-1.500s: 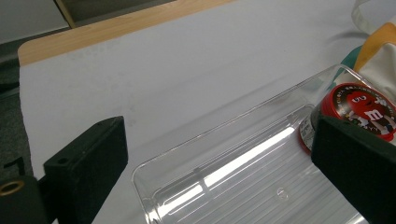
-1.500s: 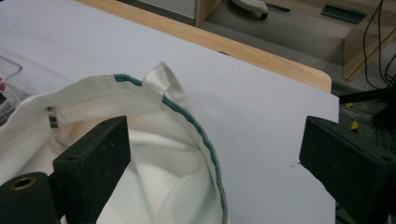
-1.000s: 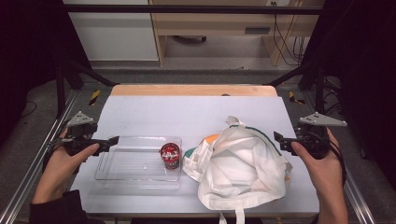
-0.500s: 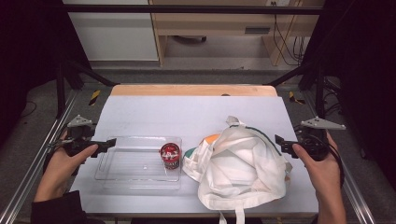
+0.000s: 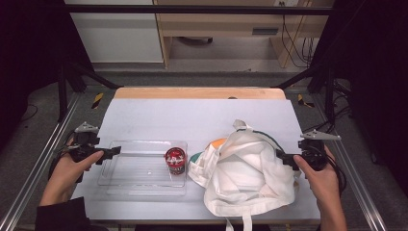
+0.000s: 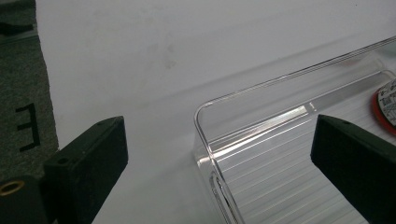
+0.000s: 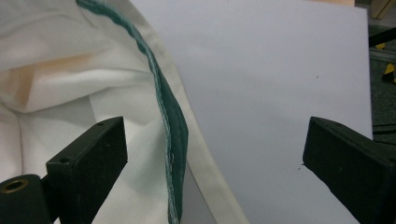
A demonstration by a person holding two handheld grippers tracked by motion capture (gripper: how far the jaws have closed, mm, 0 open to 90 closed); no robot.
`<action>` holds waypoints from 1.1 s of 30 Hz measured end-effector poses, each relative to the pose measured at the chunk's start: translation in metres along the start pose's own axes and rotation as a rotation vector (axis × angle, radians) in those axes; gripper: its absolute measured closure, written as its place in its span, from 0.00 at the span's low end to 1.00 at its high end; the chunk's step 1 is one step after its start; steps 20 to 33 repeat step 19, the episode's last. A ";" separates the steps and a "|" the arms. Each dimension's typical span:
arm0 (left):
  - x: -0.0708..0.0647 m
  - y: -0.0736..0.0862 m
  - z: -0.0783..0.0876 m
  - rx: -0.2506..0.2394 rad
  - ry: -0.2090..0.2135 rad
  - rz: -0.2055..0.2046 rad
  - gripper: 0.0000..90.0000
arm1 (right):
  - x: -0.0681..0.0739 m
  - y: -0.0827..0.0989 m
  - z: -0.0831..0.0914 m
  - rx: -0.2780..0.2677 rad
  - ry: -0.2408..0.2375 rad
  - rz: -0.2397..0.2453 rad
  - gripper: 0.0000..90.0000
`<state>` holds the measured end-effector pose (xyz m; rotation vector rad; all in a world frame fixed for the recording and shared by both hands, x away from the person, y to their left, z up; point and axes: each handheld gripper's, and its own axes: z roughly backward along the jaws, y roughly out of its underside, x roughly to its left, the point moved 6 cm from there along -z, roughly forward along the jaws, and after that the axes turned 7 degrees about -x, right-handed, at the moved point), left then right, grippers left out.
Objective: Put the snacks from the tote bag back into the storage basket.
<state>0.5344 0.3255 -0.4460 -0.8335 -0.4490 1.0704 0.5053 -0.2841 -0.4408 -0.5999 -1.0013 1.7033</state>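
- The right claw [image 7: 212,168], wide open and holding nothing, is at the right edge of the cloth bag [image 5: 245,175]; close it on the green-trimmed rim [image 7: 175,126], not loose cloth.
- The left claw [image 6: 219,168], open and empty, straddles the clear tray [image 5: 139,168] corner, left of the bag.

Compared with the earlier high view pictures, both hands are sinking lower in the frame: the left gripper [image 5: 114,152] is dropping from above the upper left corner of the clear tray [image 5: 109,166] to the tray's left rim at the lower left of the frame, so that the rim corner is now lying between its spread jaws in the left gripper view. The right gripper [image 5: 280,157] is likewise coming down at the right of the frame, closing in on the right edge of the white cloth bag [image 5: 245,178]. Its jaws have just been opening wider, and the bag's green-trimmed edge [image 7: 173,121] is sitting between them, untouched.
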 end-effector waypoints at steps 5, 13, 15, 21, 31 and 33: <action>-0.001 0.002 -0.003 0.012 0.008 -0.002 0.04 | 0.004 0.010 -0.010 0.023 -0.030 -0.018 0.08; -0.002 0.004 -0.007 0.024 0.015 -0.005 0.04 | 0.005 0.017 -0.016 0.054 -0.033 -0.011 0.08; -0.002 0.005 -0.007 0.027 0.015 -0.003 0.04 | 0.005 0.018 -0.016 0.059 -0.030 -0.023 0.08; -0.002 0.005 -0.008 0.027 0.016 -0.001 0.04 | 0.005 0.018 -0.017 0.064 -0.036 -0.020 0.08; -0.002 0.005 -0.008 0.027 0.016 -0.001 0.04 | 0.005 0.018 -0.017 0.064 -0.036 -0.020 0.08; -0.002 0.005 -0.008 0.027 0.016 -0.001 0.04 | 0.005 0.018 -0.017 0.064 -0.036 -0.020 0.08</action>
